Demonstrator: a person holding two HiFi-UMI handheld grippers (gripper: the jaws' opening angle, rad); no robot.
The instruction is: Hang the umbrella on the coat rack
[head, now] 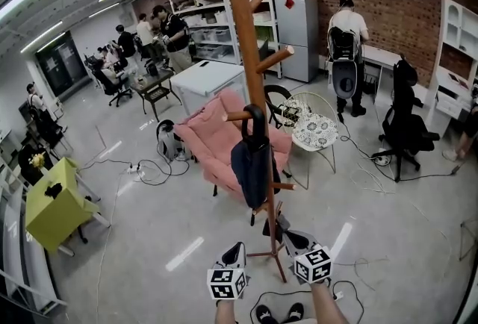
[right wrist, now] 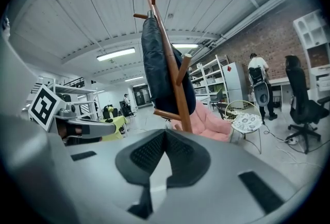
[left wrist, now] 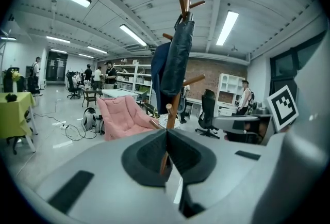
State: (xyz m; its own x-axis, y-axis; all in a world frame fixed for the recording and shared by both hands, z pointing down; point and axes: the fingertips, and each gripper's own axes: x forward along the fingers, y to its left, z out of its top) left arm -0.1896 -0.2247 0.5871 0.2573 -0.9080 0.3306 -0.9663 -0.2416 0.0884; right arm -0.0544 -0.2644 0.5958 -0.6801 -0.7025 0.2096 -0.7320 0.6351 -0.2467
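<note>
A tall wooden coat rack (head: 246, 54) stands on the floor straight ahead of me. The folded dark blue umbrella (head: 254, 162) hangs by its black handle from a peg on the left of the pole, apart from both grippers. Low in the head view, near the rack's feet, my left gripper (head: 236, 249) and right gripper (head: 293, 239) are both shut and empty. In the left gripper view the umbrella (left wrist: 178, 58) hangs high beyond the closed left gripper (left wrist: 166, 131). From the right gripper (right wrist: 165, 132), also closed, I see the umbrella (right wrist: 157, 63) against the pole (right wrist: 178, 94).
A pink armchair (head: 216, 132) sits just behind the rack, with a round patterned side table (head: 315, 131) to its right. Cables (head: 149, 169) trail over the floor. A black office chair (head: 403, 125), a yellow-green table (head: 54, 203) and several people stand farther off.
</note>
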